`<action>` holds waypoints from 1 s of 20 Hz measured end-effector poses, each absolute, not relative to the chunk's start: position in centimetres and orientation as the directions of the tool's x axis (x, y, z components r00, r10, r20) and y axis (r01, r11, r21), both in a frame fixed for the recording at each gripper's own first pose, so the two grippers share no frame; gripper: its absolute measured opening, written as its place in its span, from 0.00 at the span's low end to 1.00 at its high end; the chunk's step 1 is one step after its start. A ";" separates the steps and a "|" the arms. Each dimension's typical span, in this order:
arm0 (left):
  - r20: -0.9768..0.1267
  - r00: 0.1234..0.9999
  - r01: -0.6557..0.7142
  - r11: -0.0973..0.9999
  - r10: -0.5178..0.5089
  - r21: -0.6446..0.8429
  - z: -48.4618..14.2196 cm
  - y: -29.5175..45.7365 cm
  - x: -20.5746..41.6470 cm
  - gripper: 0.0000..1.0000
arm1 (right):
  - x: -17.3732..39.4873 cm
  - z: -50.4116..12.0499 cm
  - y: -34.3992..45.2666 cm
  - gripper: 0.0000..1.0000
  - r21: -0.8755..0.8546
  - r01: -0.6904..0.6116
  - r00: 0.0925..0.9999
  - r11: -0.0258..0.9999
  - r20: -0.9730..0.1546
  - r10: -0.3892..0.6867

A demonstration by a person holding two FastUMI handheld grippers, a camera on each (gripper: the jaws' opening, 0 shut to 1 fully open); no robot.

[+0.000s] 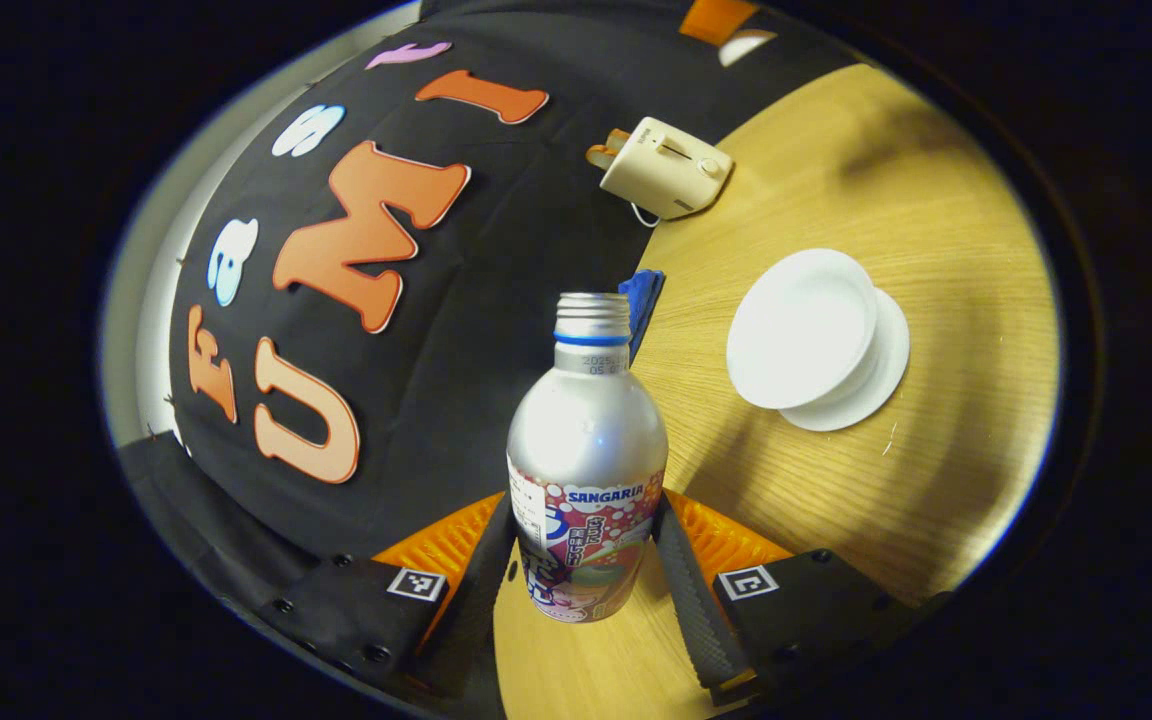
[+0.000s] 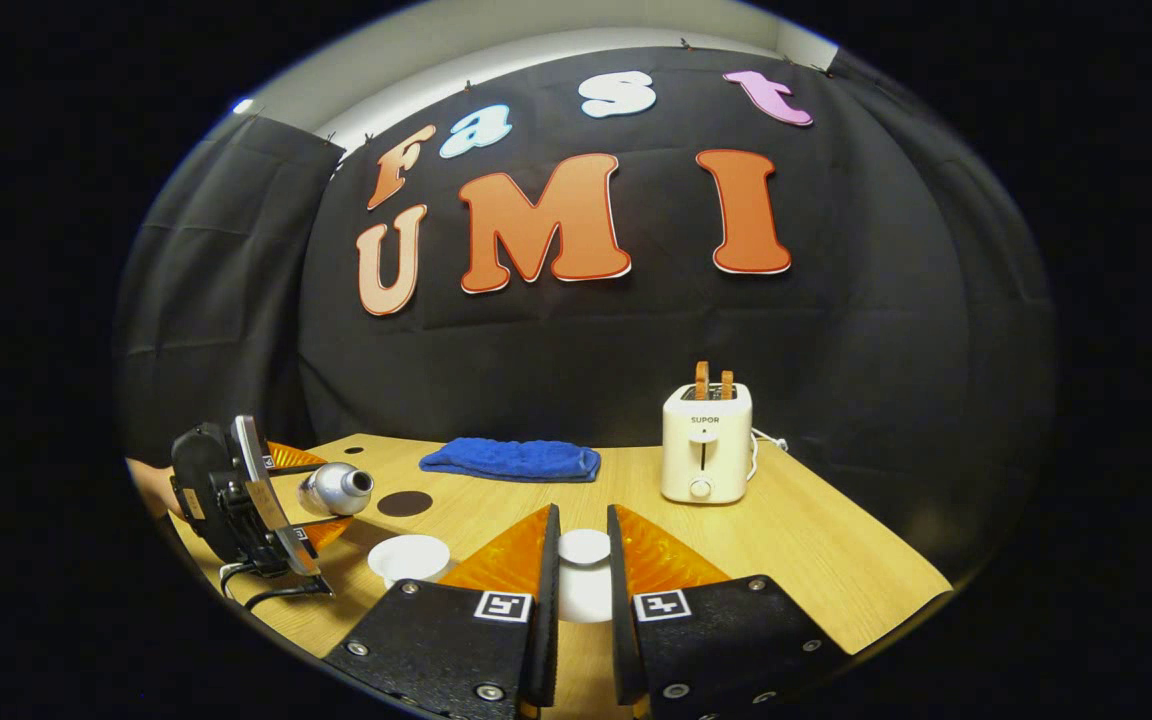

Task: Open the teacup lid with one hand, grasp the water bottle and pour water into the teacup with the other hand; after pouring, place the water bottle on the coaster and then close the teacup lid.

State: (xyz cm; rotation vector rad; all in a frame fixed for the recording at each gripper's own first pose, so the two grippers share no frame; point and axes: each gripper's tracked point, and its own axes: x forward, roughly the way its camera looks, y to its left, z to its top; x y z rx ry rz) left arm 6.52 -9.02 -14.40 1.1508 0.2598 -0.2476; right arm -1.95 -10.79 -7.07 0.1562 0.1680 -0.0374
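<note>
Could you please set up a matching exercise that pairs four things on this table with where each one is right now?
Things:
1. water bottle
2. teacup lid
3. coaster
4. towel

Places:
A. between the fingers of the right hand-held gripper
B. flat on the table, nothing on it
C. between the fingers of the left hand-held gripper
D. folded at the table's back edge

Pairs: 1-C, 2-A, 3-B, 4-D.

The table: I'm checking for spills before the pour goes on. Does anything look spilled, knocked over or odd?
No spill shows on the table. The bottle lies tilted almost flat in the left gripper, capless mouth toward the open teacup. The right gripper holds the lid aloft.
</note>
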 end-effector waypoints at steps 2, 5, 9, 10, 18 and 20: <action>-0.322 0.945 0.324 0.321 -0.063 0.890 -14.2 -9.0 6.4 0.84 | -2.2 -6.9 -11.2 0.23 0.146 0.054 0.985 0.988 -0.169 -0.029; -0.295 0.953 0.302 0.222 -0.065 0.927 -13.9 -9.0 6.4 0.80 | -2.5 -6.7 -11.5 0.23 0.138 0.057 0.986 0.989 -0.166 -0.033; -0.264 0.962 0.269 0.101 -0.066 0.958 -13.3 -9.3 6.2 0.84 | -2.8 -6.8 -11.8 0.23 0.137 0.056 0.985 0.989 -0.169 -0.032; -0.258 0.964 0.263 0.073 -0.069 0.962 -13.1 -9.5 6.0 0.84 | -2.9 -6.8 -11.8 0.23 0.137 0.055 0.985 0.989 -0.167 -0.032; -0.219 0.970 0.204 -0.132 -0.109 0.970 -12.2 -10.5 5.0 0.84 | -3.6 -6.5 -12.0 0.23 0.138 0.056 0.987 0.989 -0.159 -0.033; -0.223 0.967 0.202 -0.164 -0.125 0.966 -12.2 -10.9 4.7 0.80 | -3.8 -6.5 -12.2 0.23 0.143 0.065 0.986 0.988 -0.162 -0.042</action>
